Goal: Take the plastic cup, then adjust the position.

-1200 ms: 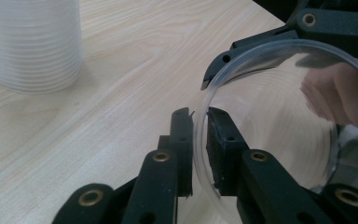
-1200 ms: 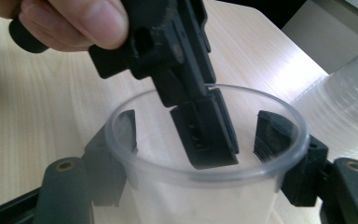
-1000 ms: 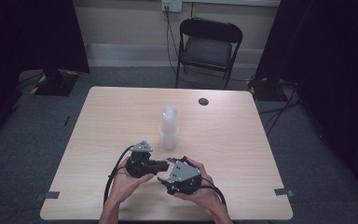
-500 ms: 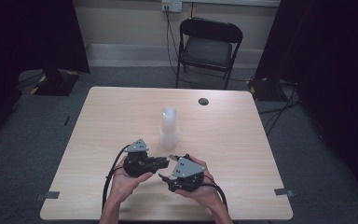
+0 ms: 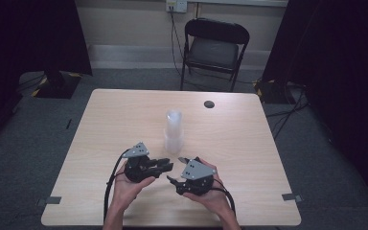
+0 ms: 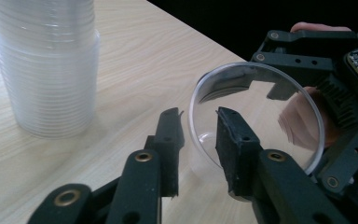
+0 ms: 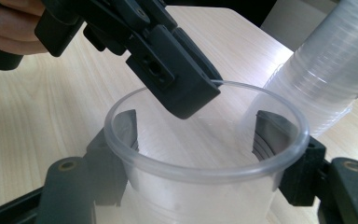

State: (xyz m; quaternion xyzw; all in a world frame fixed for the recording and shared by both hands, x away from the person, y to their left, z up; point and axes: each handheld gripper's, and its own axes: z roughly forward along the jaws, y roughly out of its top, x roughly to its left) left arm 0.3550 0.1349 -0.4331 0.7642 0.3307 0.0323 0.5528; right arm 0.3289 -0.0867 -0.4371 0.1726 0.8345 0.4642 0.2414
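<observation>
Right gripper view: the right tool (image 7: 200, 154) squeezes the clear plastic cup (image 7: 205, 154) by its sides, while the left tool (image 7: 168, 74), just opening, straddles the cup's far rim without pinching.

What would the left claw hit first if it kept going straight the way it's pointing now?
Most likely the clear cup held in the right claw. The left claw already straddles its rim, one finger inside; depth to the wall is unclear.

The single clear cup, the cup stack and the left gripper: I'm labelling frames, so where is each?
single clear cup (image 7: 205, 186): right gripper view, front wall under the rim.
cup stack (image 6: 46, 70): left gripper view, ribbed side.
left gripper (image 6: 199, 135): left gripper view, midway between fingertips.
</observation>
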